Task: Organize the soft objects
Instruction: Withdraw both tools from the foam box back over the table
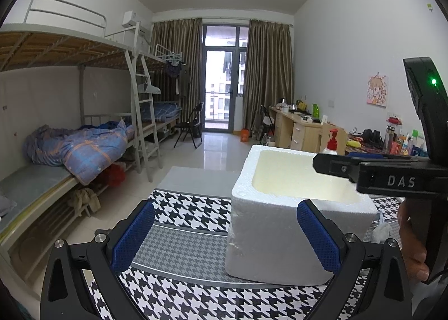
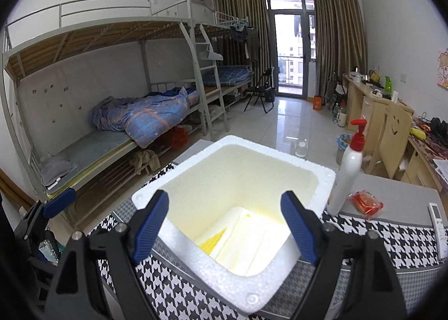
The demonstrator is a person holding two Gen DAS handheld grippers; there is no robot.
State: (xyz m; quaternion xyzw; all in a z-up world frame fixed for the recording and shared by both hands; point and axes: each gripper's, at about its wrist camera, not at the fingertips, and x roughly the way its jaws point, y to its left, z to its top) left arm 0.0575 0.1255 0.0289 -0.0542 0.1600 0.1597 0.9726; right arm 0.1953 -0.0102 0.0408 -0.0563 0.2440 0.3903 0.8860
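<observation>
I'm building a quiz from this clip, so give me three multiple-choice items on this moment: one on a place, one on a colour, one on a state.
1. Where does the pump bottle stand?
A. Inside the foam box
B. On the table beside the foam box
C. On the lower bunk

2. What colour is the pump bottle's top?
A. Red
B. Green
C. Black

3. What state is the right gripper in?
A. Shut on a cloth
B. Shut on the box rim
C. Open and holding nothing

Answers:
1 B: its base sits on the tablecloth, right of the foam box.
2 A: the pump head is red above a white body.
3 C: its fingers stand wide apart above the box opening, gripping nothing.
</observation>
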